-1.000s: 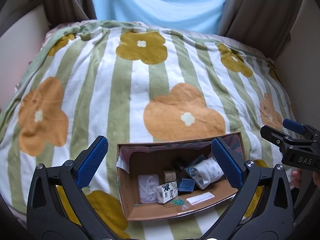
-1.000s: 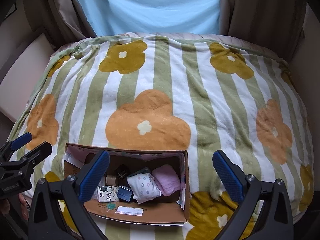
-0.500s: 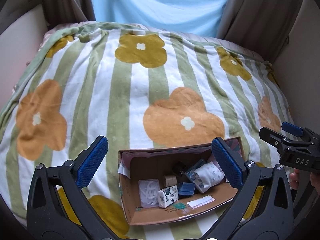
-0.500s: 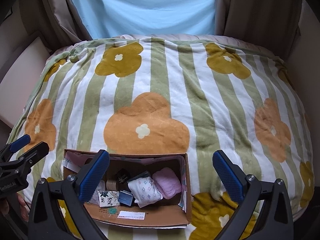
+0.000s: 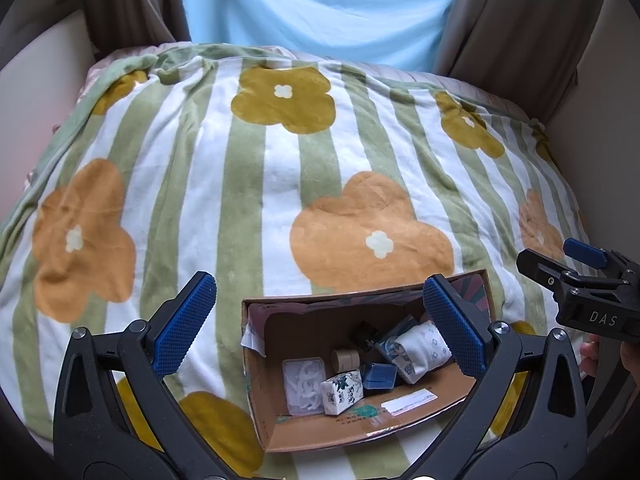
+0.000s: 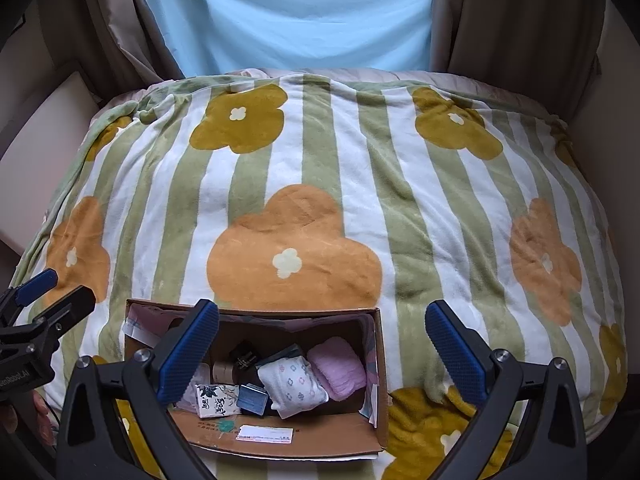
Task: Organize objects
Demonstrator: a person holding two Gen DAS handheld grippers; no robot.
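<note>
An open cardboard box (image 5: 260,392) (image 6: 378,360) rests on the near part of a flower-striped blanket. Inside lie a clear case of white pieces (image 5: 303,386), a flower-print tissue pack (image 5: 342,392) (image 6: 216,398), a small blue box (image 5: 379,376) (image 6: 252,398), a tape roll (image 5: 345,358), a black item (image 5: 365,336), a white patterned cloth roll (image 5: 424,350) (image 6: 292,384) and a pink cloth (image 6: 338,362). My left gripper (image 5: 318,320) hovers open above the box. My right gripper (image 6: 320,344) is open over the box's right half. Neither holds anything.
The blanket (image 5: 280,184) (image 6: 420,208) covers a bed between beige walls. Brown curtains (image 6: 500,12) and a light blue sheet (image 5: 320,4) hang at the far end. Each gripper appears at the other view's edge, with a hand (image 5: 592,356) behind the right one.
Both views have drifted a little, so the box sits slightly lower in frame. Both grippers stay open and the things in the box have not moved.
</note>
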